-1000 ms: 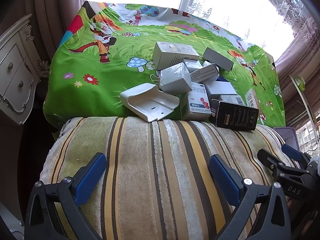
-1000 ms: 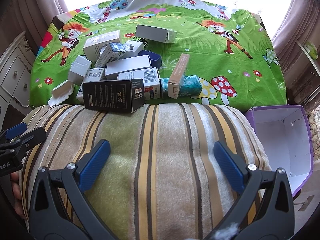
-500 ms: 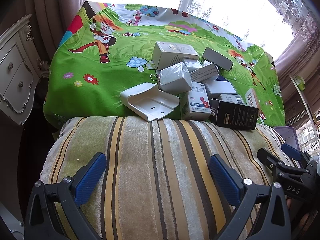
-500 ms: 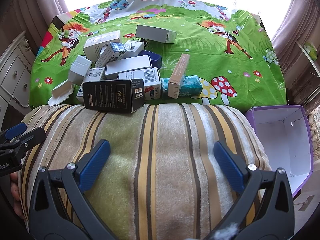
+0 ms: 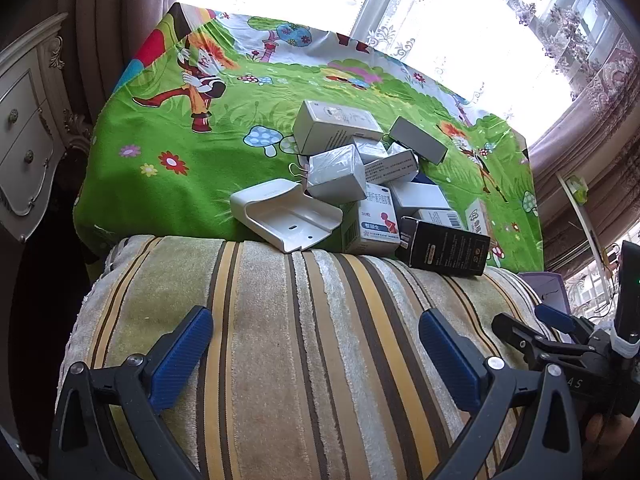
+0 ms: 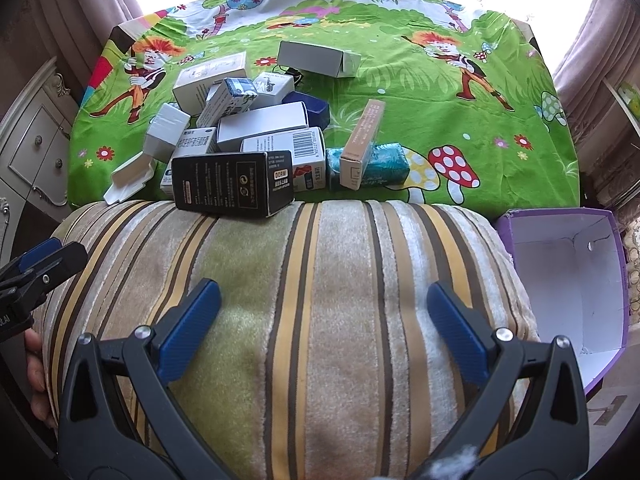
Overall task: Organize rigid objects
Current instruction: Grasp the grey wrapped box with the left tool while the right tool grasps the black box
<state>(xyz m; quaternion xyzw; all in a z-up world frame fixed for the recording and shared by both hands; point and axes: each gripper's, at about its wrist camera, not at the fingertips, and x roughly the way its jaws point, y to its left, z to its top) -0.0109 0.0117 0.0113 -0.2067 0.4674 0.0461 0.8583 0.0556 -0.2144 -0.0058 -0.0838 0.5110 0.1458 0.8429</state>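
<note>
Both claws, left (image 5: 316, 354) and right (image 6: 324, 326), are held apart, empty, over striped cushion (image 6: 304, 300); black box (image 6: 234, 182) lies ahead-left of right claw.

My left gripper (image 5: 316, 354) is showing two black plastic arms ending in ribbed blue pads (image 5: 182, 354), with silver screws shining at the joints. My right gripper (image 6: 320, 328) is wearing the same black frame and blue pads (image 6: 456, 330); white letters "AS" are marking its body.
</note>
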